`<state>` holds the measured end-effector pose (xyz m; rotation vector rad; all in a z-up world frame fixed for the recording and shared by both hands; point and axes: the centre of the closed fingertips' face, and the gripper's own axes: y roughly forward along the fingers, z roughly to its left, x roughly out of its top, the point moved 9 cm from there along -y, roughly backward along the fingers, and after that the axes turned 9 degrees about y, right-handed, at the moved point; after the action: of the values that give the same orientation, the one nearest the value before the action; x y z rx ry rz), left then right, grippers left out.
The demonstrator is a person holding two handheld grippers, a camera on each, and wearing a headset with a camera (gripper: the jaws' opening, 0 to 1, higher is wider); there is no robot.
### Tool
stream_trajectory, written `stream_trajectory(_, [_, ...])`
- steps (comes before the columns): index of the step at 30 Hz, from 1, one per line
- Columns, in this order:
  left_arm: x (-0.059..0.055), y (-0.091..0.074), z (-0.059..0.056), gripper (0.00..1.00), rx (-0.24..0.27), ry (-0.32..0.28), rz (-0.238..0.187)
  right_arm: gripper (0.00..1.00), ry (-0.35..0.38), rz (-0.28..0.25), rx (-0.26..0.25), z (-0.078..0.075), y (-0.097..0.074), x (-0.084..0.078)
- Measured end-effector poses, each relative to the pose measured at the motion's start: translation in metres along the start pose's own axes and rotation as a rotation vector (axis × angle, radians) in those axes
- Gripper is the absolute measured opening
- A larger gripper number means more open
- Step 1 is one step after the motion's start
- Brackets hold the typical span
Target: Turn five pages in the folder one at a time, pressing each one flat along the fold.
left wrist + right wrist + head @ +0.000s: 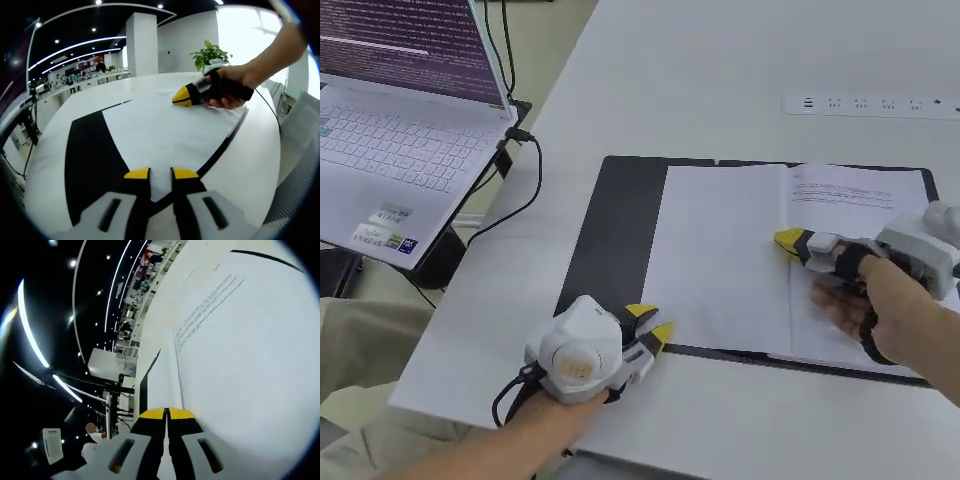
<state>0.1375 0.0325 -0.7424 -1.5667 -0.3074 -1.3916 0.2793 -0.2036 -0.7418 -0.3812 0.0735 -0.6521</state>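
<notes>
**Right tips down by the fold**

The folder (618, 225) lies open on the bench (720, 70), its white pages spread over the black cover. My right gripper (786, 240) has its fingers together. Their yellow tips lie low on the right page (250, 365), just beside the fold and below the printed lines. My left gripper (652, 328) sits at the folder's near edge, fingers a little apart, where the left page meets the cover. A laptop (400, 130) stands to the left, and a power strip (870, 104) lies beyond the folder.
</notes>
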Motion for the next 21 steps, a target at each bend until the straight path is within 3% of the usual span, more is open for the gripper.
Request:
stream_trajectory(10, [0.0, 0.0, -0.001, 0.14, 0.007, 0.0, 0.001, 0.0, 0.142, -0.054, 0.034, 0.002, 0.016, 0.015])
stream_trajectory(21, [0.0, -0.001, -0.002, 0.14, 0.013, -0.003, 0.001, 0.0, 0.213, -0.106, 0.035, 0.001, 0.037, 0.038])
